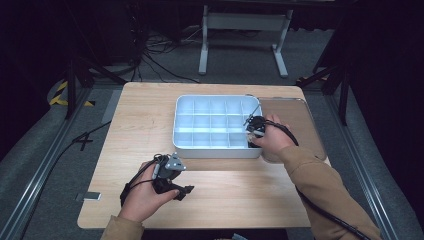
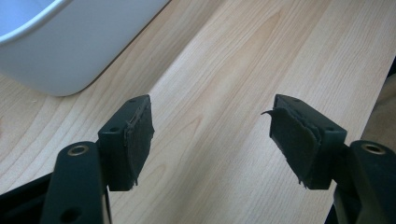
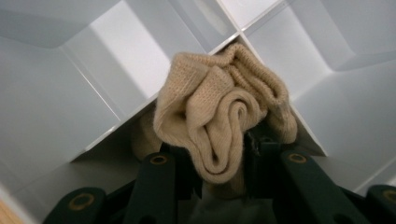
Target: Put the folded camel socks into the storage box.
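A white tray (image 1: 215, 151) split into several compartments stands at the middle of the wooden table (image 1: 145, 120). My right gripper (image 1: 253, 141) reaches down into the tray's near right corner compartment. In the right gripper view its jaws (image 3: 217, 163) are shut on a rolled beige sock (image 3: 219, 112), which bulges up between them over the white dividers (image 3: 116, 60). My left gripper (image 1: 183, 192) rests low over the table in front of the tray. Its jaws (image 2: 212, 126) stand open with nothing between them, and the tray's rounded corner (image 2: 60, 51) lies beyond them.
A flat brown mat (image 1: 300, 117) lies on the table to the right of the tray, partly under my right hand. Cables and a white desk frame (image 1: 245, 22) sit on the floor behind the table. Bare wood stretches left of the tray.
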`<state>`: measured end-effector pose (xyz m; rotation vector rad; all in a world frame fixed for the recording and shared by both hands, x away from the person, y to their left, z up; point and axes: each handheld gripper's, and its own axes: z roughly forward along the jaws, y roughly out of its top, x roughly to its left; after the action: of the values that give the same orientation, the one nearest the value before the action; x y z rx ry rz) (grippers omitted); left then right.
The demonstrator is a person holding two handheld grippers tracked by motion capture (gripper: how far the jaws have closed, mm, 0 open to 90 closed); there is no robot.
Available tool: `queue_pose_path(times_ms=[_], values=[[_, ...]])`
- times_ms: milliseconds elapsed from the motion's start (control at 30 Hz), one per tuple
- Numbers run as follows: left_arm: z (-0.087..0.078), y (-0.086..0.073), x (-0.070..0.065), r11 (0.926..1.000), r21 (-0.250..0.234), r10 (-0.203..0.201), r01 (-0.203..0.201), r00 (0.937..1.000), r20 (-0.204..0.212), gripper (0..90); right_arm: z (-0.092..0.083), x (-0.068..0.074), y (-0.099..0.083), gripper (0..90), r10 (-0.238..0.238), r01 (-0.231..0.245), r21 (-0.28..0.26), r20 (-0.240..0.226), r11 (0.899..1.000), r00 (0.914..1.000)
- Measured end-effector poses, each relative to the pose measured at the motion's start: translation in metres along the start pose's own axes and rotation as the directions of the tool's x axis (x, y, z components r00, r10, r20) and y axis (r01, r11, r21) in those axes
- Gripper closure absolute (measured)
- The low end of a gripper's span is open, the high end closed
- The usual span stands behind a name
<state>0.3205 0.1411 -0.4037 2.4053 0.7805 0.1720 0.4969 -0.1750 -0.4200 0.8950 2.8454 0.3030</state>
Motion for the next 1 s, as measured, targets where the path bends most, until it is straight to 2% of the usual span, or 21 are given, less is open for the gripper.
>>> queue_pose_path(times_ms=[67, 167, 267, 533, 567, 700, 733, 800, 867, 1000], values=[[0.0, 0.0, 0.001, 1.0, -0.006, -0.003, 0.003, 1.0, 0.001, 30.7, -0.002, -0.001, -0.002, 66.0, -0.008, 0.008, -0.023, -0.008, 1.0, 0.9999], [0.0, 0.0, 0.002, 1.0, -0.005, 0.0, 0.0, 1.0, -0.002, 30.7, -0.007, -0.001, -0.005, 57.8, 0.003, -0.006, -0.077, -0.043, 0.997, 0.9991], [0.0, 0.0, 0.003, 1.0, -0.003, -0.001, 0.001, 1.0, -0.001, 30.7, -0.013, 0.0, -0.009, 54.7, 0.002, -0.006, -0.115, -0.04, 0.993, 0.9992], [0.002, 0.003, 0.002, 1.0, -0.005, 0.003, -0.003, 1.0, 0.009, 30.7, -0.031, 0.002, -0.018, 54.1, 0.006, -0.011, -0.184, -0.028, 0.983, 0.9996], [0.003, 0.003, 0.002, 1.0, -0.004, 0.004, -0.004, 1.0, 0.009, 30.7, -0.036, 0.002, -0.018, 56.7, 0.005, -0.011, -0.198, -0.031, 0.98, 0.9995], [0.004, 0.004, 0.001, 1.0, 0.005, 0.007, -0.007, 0.9999, 0.008, 30.7, -0.042, 0.005, -0.015, 56.5, 0.009, -0.019, -0.227, -0.042, 0.974, 0.9991], [0.004, 0.004, 0.001, 1.0, 0.005, 0.007, -0.007, 0.9999, 0.008, 30.6, -0.042, 0.005, -0.015, 56.5, 0.009, -0.019, -0.227, -0.042, 0.974, 0.9991], [0.004, 0.004, 0.001, 0.9999, 0.0, 0.013, -0.013, 0.9999, 0.008, 30.6, -0.04, 0.003, -0.012, 65.5, -0.007, 0.0, -0.225, -0.028, 0.974, 0.9996], [0.004, 0.004, 0.001, 1.0, 0.003, 0.007, -0.007, 0.9999, 0.007, 30.6, -0.033, 0.001, -0.009, 73.1, 0.002, -0.007, -0.208, -0.028, 0.978, 0.9996], [0.004, 0.004, 0.001, 1.0, 0.005, 0.008, -0.008, 0.9999, 0.008, 30.6, -0.017, -0.001, -0.006, 76.9, -0.004, 0.001, -0.141, -0.018, 0.99, 0.9998]])
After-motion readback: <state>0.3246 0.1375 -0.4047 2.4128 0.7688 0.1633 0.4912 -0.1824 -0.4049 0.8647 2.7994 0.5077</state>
